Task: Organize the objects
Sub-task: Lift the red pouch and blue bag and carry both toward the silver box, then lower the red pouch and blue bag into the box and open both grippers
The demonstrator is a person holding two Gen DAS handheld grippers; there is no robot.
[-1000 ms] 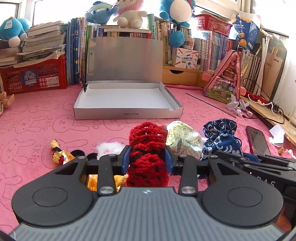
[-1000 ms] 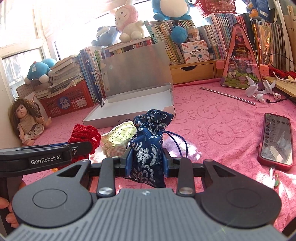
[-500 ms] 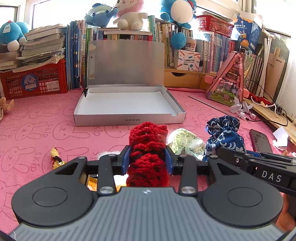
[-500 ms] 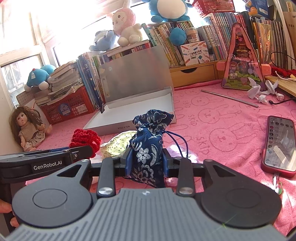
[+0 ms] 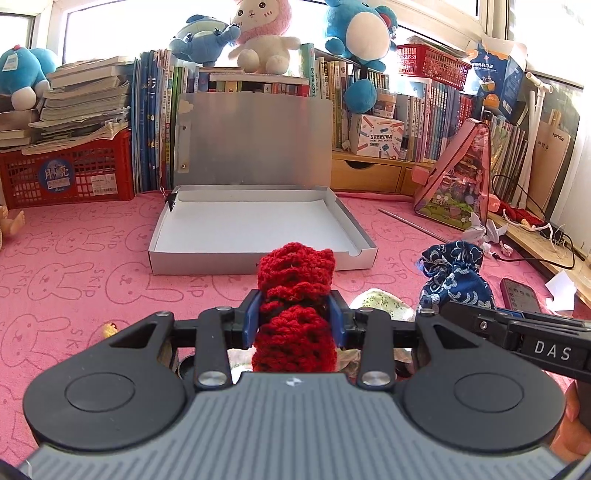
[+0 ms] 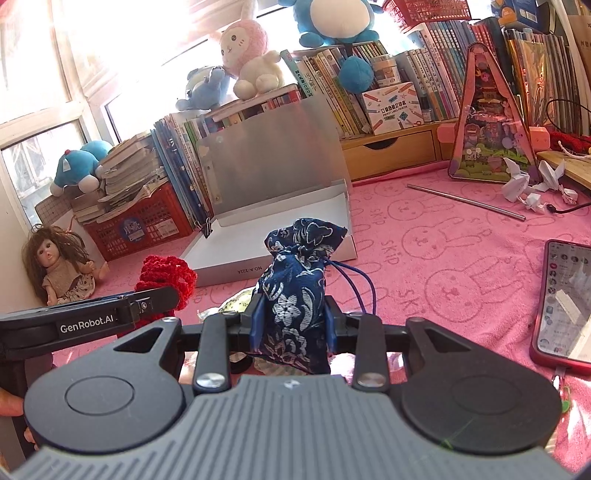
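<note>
left wrist view: my left tongs (image 5: 295, 314) are clamped on the red crochet piece (image 5: 295, 295), held upright above the pink table (image 5: 74, 258). the open grey box (image 5: 255, 229) lies straight ahead of them, beyond the yarn.

right wrist view: my right tongs (image 6: 291, 325) grip the blue floral pouch (image 6: 295, 288), its cords hanging right. the box (image 6: 280, 236) sits just beyond, a phone (image 6: 563, 302) well right.

a doll (image 6: 61, 266) sits at the left edge of the frame against the wall. plush toys (image 5: 264, 35) top the row of books (image 5: 439, 118) along the back. a phone (image 6: 565, 302) lies at right on the pink cloth (image 5: 74, 266).
</note>
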